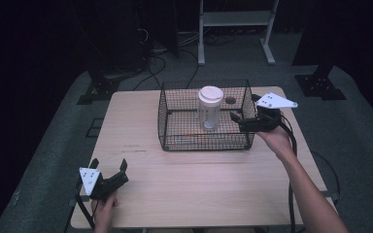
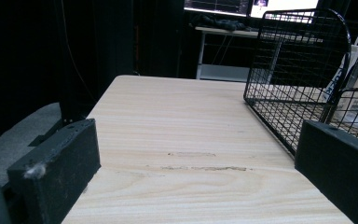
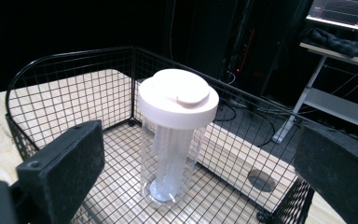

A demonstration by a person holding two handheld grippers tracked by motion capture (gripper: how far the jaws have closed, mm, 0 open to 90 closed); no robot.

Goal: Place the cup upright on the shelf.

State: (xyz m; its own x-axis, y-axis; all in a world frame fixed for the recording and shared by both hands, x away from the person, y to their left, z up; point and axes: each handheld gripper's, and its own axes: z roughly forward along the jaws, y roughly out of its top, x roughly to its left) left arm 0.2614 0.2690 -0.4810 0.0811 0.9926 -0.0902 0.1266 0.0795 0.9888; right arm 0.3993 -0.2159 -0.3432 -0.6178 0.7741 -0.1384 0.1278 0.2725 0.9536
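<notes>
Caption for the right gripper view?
Open right gripper faces a white-lidded clear bottle standing upright in a wire basket.

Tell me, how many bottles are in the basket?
1. The bottle, clear with a white lid, stands upright in the middle of the wire basket. Nothing else seems to be in the basket.
</notes>
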